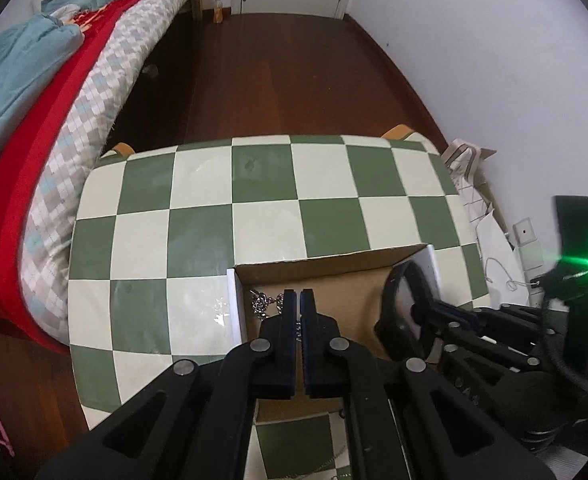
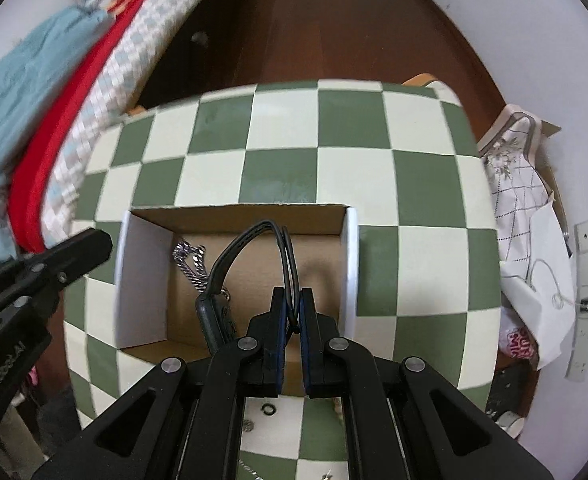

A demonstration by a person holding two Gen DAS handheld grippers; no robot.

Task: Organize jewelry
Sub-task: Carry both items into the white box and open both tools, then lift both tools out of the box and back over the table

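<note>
An open cardboard box (image 2: pixel 150 276) with white end walls sits on the green-and-cream checkered table (image 2: pixel 353 128); it also shows in the left wrist view (image 1: pixel 333 264). A silver chain (image 2: pixel 192 260) lies on the box floor; it shows in the left wrist view (image 1: pixel 264 304) too. My right gripper (image 2: pixel 291 312) is shut on a black looped band (image 2: pixel 238 248) and holds it over the box; the band shows in the left wrist view (image 1: pixel 397 300). My left gripper (image 1: pixel 298 300) is over the box's left part with jaws nearly closed around a chain link (image 1: pixel 299 326).
A small black ring (image 2: pixel 268 409) and small metal pieces (image 2: pixel 248 425) lie on the table in front of the box. A bed with red and blue bedding (image 1: pixel 34 128) stands at the left. Bags and papers (image 2: pixel 529 216) are at the right by the wall.
</note>
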